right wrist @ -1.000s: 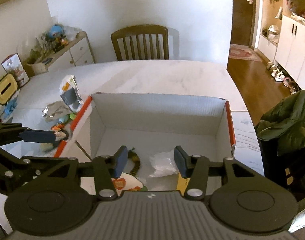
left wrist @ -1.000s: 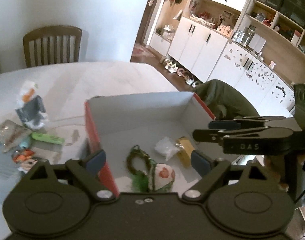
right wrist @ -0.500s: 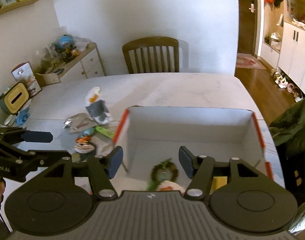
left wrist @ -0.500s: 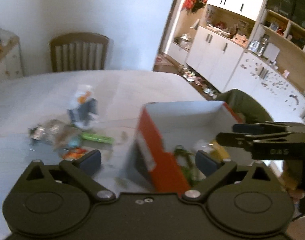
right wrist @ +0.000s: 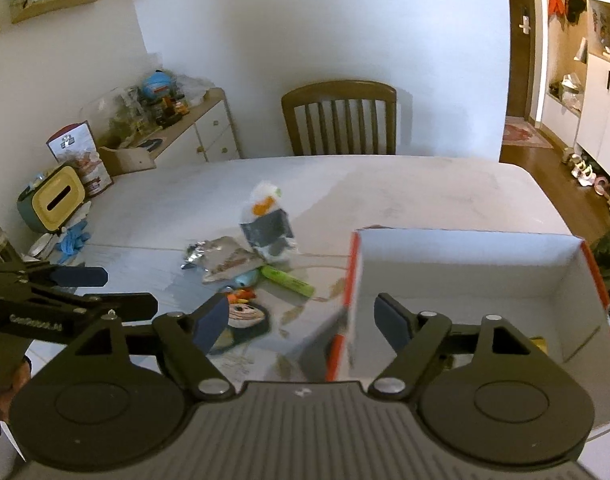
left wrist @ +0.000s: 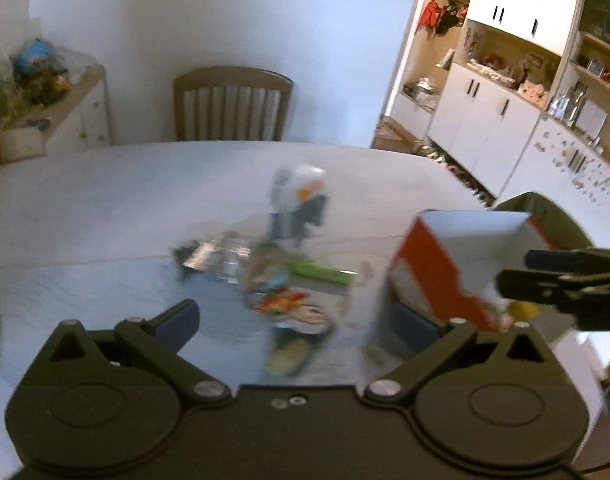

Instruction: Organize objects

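A red cardboard box (right wrist: 585,276) with a white inside stands at the right of the table; it also shows in the left wrist view (left wrist: 433,268). Left of it lies a pile of small items: a white and dark packet (right wrist: 267,224), a silver foil pouch (right wrist: 221,258), a green tube (right wrist: 289,280) and a round printed item (right wrist: 245,314). The pile shows blurred in the left wrist view (left wrist: 289,272). My left gripper (left wrist: 295,322) is open and empty above the pile. My right gripper (right wrist: 303,320) is open and empty over the box's left wall.
A wooden chair (right wrist: 339,118) stands at the table's far side. A sideboard (right wrist: 193,128) with clutter and a yellow tissue box (right wrist: 53,200) are at the left. White cupboards (left wrist: 485,120) line the right wall. A dark jacket (left wrist: 545,216) hangs beyond the box.
Both grippers have swung left, away from the inside of the box and toward the pile of small items. Both stay open and empty.
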{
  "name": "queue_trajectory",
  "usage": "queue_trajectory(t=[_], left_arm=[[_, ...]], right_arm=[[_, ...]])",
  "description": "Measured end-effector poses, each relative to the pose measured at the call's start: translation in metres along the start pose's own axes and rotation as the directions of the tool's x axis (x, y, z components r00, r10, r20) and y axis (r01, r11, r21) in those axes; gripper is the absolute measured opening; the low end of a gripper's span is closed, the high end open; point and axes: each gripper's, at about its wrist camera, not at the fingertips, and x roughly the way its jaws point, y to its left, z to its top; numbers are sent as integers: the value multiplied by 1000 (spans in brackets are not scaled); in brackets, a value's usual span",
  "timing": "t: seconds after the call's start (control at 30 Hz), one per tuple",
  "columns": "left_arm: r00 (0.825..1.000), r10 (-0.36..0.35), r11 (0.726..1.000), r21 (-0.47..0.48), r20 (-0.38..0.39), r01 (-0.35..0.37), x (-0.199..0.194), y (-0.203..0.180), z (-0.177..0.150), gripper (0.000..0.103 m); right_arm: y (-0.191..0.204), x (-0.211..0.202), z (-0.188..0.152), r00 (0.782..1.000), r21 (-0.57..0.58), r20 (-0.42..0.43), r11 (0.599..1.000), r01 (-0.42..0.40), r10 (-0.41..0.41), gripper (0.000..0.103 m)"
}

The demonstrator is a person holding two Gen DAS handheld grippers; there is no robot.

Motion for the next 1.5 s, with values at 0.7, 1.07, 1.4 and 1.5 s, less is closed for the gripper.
queue_trajectory(t=[0.7, 1.07, 1.4, 1.5], left_arm=[[998, 58, 997, -61, 26, -56, 60, 94, 45, 103], [997, 30, 997, -71, -67, -34, 103, 76, 34, 103], [993, -1, 993, -114, -119, -13, 131, 67, 28, 82], [991, -13, 995, -104, -136, -2, 139, 61, 26, 72]], right_arm=[[78, 82, 2, 997, -79, -72, 996, 31, -37, 84], [83, 136, -17, 982, -84, -183, 996, 30, -45, 84], [102, 161, -38, 969, -161, -246, 986, -33, -7, 81], [103, 167, -41, 966, -178, -260, 983, -47, -1, 76]])
